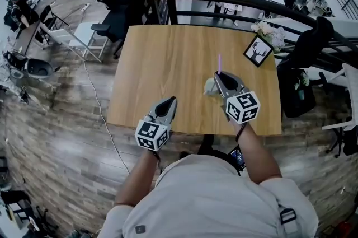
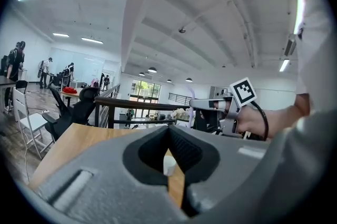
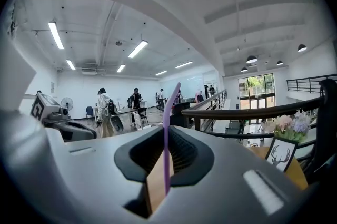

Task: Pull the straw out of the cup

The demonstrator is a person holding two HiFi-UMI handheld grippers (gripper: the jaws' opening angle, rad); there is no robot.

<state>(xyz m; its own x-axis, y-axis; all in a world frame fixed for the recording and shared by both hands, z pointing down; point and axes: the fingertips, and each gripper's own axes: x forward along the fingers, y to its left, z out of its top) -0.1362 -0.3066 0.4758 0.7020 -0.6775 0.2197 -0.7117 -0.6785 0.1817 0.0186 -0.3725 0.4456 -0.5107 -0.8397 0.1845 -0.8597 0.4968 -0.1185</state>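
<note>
Right gripper (image 3: 169, 136) pinches the purple straw (image 3: 168, 104); left gripper (image 2: 168, 133) is closed, empty (cup (image 1: 210, 86) half hidden).

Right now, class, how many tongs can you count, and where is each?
2. The left tongs are above the table's near edge, shut; the right tongs are further in over the table, gripping the purple straw. No others show.
</note>
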